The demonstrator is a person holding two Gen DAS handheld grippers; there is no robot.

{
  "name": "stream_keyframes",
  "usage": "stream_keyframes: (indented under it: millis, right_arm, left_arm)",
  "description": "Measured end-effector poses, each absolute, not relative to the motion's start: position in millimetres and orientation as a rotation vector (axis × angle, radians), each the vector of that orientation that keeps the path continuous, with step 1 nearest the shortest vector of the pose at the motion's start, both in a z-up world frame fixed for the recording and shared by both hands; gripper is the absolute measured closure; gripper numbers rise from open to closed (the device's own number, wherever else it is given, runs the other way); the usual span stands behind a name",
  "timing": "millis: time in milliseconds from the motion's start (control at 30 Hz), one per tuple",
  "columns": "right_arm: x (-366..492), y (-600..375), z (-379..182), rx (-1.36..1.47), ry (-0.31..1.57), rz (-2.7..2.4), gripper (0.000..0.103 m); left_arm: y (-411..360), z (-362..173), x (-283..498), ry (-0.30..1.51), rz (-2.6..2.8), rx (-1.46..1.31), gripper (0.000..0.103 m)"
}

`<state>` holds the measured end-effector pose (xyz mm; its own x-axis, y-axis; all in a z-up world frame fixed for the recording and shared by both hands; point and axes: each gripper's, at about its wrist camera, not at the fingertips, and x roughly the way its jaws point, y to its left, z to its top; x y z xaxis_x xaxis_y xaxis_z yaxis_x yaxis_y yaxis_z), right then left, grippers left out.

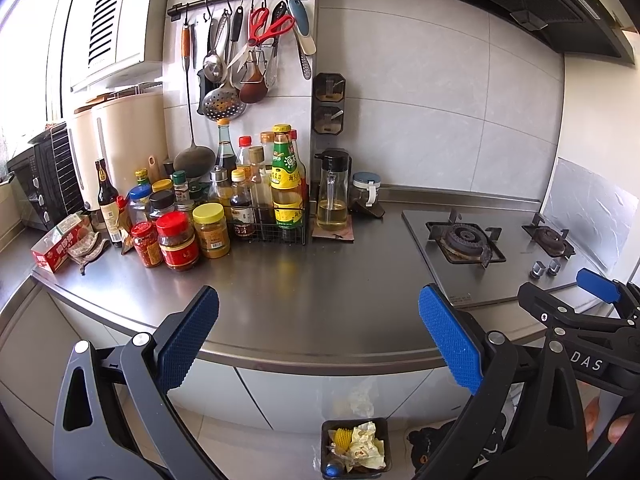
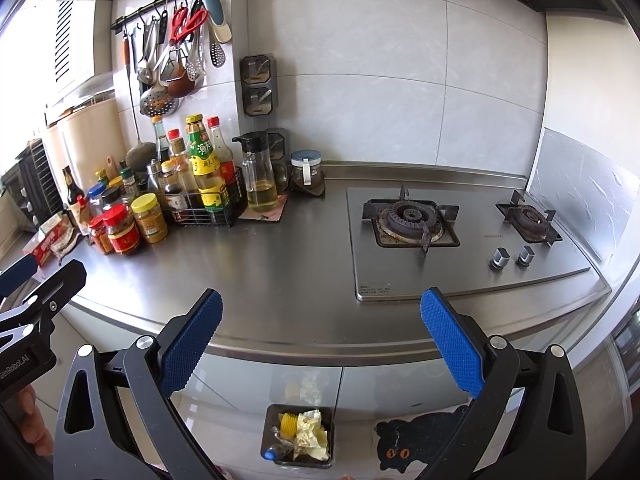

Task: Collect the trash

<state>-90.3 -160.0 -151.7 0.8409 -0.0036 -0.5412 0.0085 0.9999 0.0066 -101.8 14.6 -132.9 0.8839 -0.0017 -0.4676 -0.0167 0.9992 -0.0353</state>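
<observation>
A small black trash bin [image 1: 355, 446] [image 2: 299, 436] stands on the floor below the steel counter. It holds crumpled yellow paper [image 2: 310, 434], a yellow foam net [image 1: 340, 436] and a clear bottle with a blue cap [image 2: 270, 455]. My left gripper [image 1: 320, 336] hovers open above the counter's front edge, nothing between its blue pads. My right gripper [image 2: 322, 336] is likewise open and empty, over the same edge. Each gripper shows at the side of the other's view.
Sauce bottles and jars [image 1: 192, 216] crowd the counter's back left, beside a red box [image 1: 56, 246] and a crumpled wrapper [image 1: 86, 250]. A two-burner gas hob [image 2: 460, 236] lies on the right. Utensils hang on a wall rail [image 1: 240, 0]. A black cat mat [image 2: 412, 446] lies on the floor.
</observation>
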Motion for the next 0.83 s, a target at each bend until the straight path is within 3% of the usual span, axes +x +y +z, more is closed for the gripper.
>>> stream_keyframes:
  millis: [833]
  right_arm:
    - [-86.6, -159.9, -156.2, 0.008, 0.584, -0.006, 0.003]
  left_arm:
    - [9.1, -136.0, -98.8, 0.495, -0.017, -0.018, 0.008]
